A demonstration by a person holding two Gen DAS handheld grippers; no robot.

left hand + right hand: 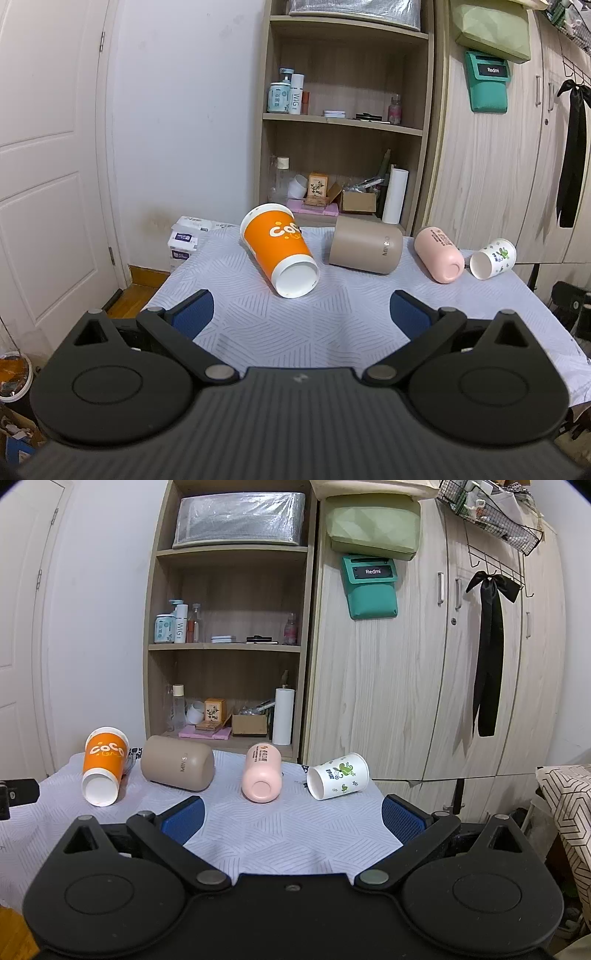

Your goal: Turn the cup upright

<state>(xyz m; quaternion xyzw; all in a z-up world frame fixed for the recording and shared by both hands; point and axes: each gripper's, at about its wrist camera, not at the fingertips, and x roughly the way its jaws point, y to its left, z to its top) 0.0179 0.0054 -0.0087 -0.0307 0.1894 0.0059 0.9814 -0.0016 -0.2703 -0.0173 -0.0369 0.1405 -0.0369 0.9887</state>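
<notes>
Several cups lie on their sides on the table's pale patterned cloth (332,325). From left: an orange paper cup (275,249) (105,764), a tan cup (365,245) (177,763), a pink cup (439,254) (262,773), and a small white cup with green print (493,258) (338,781). My left gripper (301,314) is open and empty, just short of the orange cup. My right gripper (291,821) is open and empty, short of the pink and white cups. The tip of the left gripper shows at the right wrist view's left edge (18,794).
A wooden shelf unit (343,122) with bottles and boxes stands behind the table, with wardrobe doors (406,683) to its right. A white door (48,166) is at the left. Tissue packs (184,240) lie at the table's far left corner.
</notes>
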